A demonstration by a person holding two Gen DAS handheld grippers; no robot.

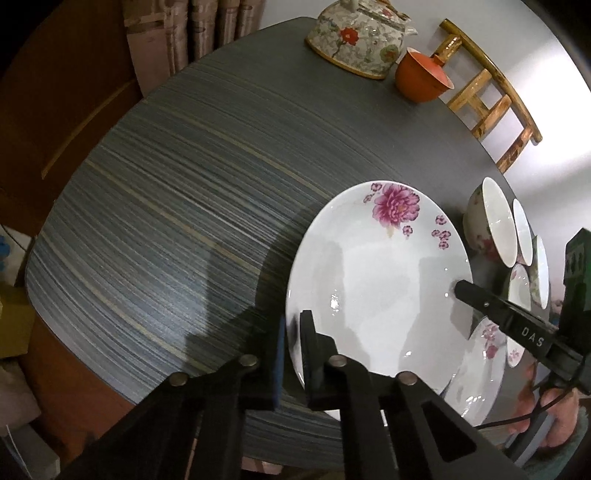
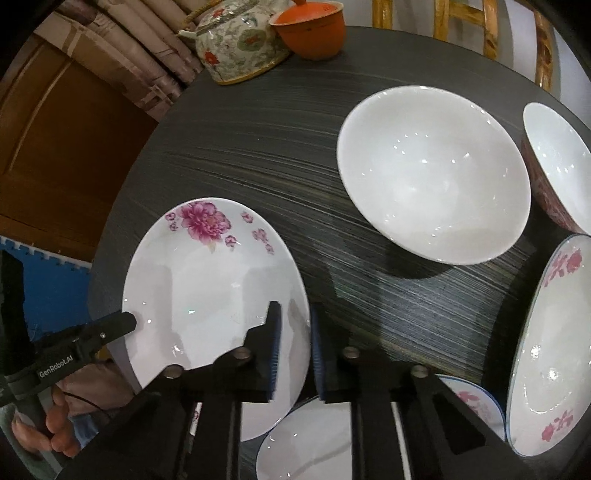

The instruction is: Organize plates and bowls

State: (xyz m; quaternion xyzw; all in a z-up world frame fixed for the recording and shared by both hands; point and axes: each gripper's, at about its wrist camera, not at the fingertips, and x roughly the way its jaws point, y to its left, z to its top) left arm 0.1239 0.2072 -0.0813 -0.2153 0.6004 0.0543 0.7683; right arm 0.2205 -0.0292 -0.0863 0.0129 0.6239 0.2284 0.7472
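Left gripper [image 1: 291,343] and right gripper [image 2: 295,347], jaws clamped on opposite rims of the flowered plate [image 1: 373,280]. Plate lies at lower centre on the striped worktop [image 1: 166,192].

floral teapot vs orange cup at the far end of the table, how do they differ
The cream ceramic floral teapot is patterned with red and green flowers; the plain orange clay cup is one solid colour. The teapot is wider and has a spout; the cup is smaller and shows none. Both wear lids and stand upright, side by side, at the far edge of the dark striped table.
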